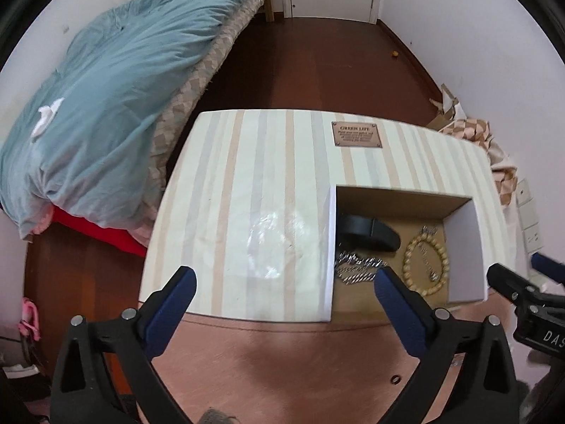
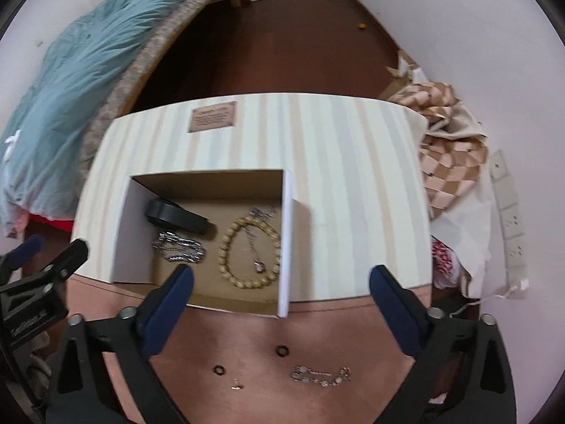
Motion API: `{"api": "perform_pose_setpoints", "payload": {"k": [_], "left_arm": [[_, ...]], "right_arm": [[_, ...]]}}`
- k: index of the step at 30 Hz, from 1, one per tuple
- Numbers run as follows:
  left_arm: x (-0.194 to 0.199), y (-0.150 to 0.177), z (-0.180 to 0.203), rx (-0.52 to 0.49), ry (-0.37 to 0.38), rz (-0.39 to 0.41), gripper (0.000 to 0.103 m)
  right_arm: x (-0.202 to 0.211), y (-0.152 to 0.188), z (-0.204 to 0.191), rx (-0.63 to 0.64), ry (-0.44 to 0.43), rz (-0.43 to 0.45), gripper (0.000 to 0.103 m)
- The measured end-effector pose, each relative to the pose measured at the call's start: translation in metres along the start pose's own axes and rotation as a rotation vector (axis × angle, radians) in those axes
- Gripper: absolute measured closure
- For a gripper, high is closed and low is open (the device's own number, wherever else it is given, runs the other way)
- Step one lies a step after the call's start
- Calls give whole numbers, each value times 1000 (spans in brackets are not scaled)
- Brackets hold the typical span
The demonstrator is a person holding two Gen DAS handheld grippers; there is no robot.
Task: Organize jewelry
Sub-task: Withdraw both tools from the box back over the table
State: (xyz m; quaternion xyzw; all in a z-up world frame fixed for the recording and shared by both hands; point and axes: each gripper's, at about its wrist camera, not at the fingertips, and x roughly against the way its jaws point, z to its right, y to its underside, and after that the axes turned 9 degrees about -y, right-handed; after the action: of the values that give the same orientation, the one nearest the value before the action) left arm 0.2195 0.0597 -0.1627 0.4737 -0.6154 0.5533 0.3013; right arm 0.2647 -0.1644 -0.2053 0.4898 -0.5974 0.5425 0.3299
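One striped box (image 2: 346,190) is seen on the brown worktop (image 2: 282,335), with one brown label plate (image 2: 212,117) on its top and one open compartment (image 2: 208,190) cut into it. Four items are counted in the compartment: one black band (image 2: 176,216) at the back, one silver chain bracelet (image 2: 180,247) in front of it, one wooden bead bracelet (image 2: 250,251) to the right, and one silver pendant necklace (image 2: 257,243) laid across the bead ring.

Four loose items are counted on the worktop in front of the box: two dark rings (image 2: 281,350) (image 2: 219,370), one small gold piece (image 2: 236,385), too small to identify, and one silver link bracelet (image 2: 321,377).

The left gripper (image 1: 286,284) is held wide open above the near edge of the box, nothing between its fingers (image 1: 176,293). The right gripper (image 2: 281,279) is likewise spread wide and empty, above the compartment's front edge; its fingers (image 2: 392,293) touch nothing.

One bed (image 1: 106,81) with one blue duvet is recorded to the left, on the wooden floor (image 1: 310,63).
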Motion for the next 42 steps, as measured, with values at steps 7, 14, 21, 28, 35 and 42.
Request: {"api": "perform_pose_setpoints", "payload": {"k": [7,14,21,28,35,42], "left_arm": [[11,10,0,8,-3,3,0],[51,15,-5,26,15,76,0],[98,29,-16,52,27,147,0],[148,45,-23,64,57,213,0],[187,57,-30,59,73,268,0],[210,68,-34,71,83,293,0]], "right_arm": [[14,13,-2,5,75,27,1],[54,22,-11,11,80,90,1],[115,38,-22,26,79,198,1],[163,59,-35,55,74,271,1],[201,78,-38,51,64,330,1],[230,93,-43,57,66,373,1]]}}
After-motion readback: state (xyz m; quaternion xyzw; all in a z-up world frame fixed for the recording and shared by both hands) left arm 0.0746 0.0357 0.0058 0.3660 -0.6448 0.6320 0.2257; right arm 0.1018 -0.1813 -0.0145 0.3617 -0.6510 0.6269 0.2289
